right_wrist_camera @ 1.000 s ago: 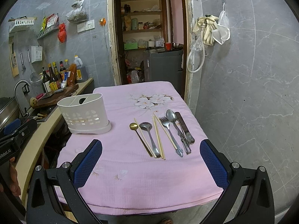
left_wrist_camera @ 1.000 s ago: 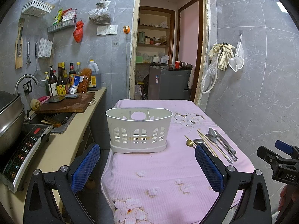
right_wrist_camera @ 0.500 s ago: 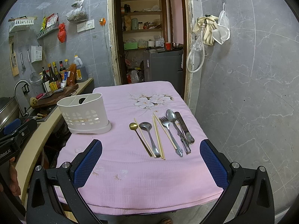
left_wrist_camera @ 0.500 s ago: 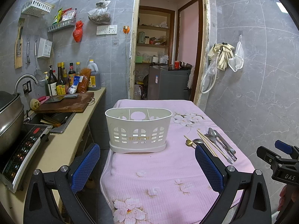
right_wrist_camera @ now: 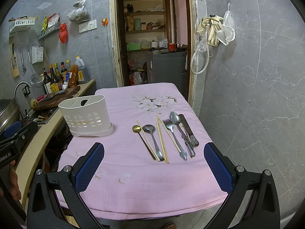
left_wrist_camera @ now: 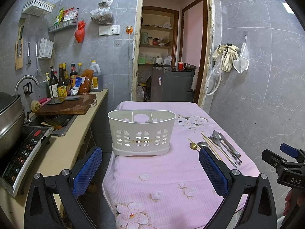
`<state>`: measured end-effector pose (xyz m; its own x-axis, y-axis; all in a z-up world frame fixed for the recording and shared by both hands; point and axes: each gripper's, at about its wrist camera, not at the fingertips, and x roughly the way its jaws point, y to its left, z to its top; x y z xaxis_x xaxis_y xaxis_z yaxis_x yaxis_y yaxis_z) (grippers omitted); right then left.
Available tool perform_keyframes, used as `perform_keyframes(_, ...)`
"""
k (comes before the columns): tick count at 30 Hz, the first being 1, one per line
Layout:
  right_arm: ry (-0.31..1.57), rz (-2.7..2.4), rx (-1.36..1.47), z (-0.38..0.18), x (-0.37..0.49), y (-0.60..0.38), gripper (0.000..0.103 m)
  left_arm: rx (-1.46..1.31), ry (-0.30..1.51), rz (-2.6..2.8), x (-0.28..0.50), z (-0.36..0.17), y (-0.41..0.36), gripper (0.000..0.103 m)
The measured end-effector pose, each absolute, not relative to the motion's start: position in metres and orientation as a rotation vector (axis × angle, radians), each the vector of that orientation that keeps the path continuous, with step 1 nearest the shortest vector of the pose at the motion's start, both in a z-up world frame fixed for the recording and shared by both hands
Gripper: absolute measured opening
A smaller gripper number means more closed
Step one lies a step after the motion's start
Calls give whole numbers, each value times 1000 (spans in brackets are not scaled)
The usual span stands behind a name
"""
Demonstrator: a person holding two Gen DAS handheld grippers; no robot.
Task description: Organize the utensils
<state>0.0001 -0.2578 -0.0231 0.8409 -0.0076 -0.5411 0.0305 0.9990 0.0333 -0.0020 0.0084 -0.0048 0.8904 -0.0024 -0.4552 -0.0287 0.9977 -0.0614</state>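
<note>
Nothing has visibly moved since the earlier frames: both tongs hover at the table's near edge as before. The left tongs [left_wrist_camera: 150, 168] are spread wide and empty, facing the white utensil basket [left_wrist_camera: 141, 132]. The right tongs [right_wrist_camera: 154, 165] are equally wide, empty, above the pink-clothed table [right_wrist_camera: 144, 181], where spoons, chopsticks, fork [right_wrist_camera: 174, 138] and knife [right_wrist_camera: 187, 129] lie in a row.

Even overhead light (fisheye-warped edges)
</note>
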Motion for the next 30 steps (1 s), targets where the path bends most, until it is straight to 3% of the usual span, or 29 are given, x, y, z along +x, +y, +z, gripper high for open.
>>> perform_keyframes(30, 549, -29, 46, -19, 0, -260, 102, -63, 462, 5, 1, -9, -3, 102)
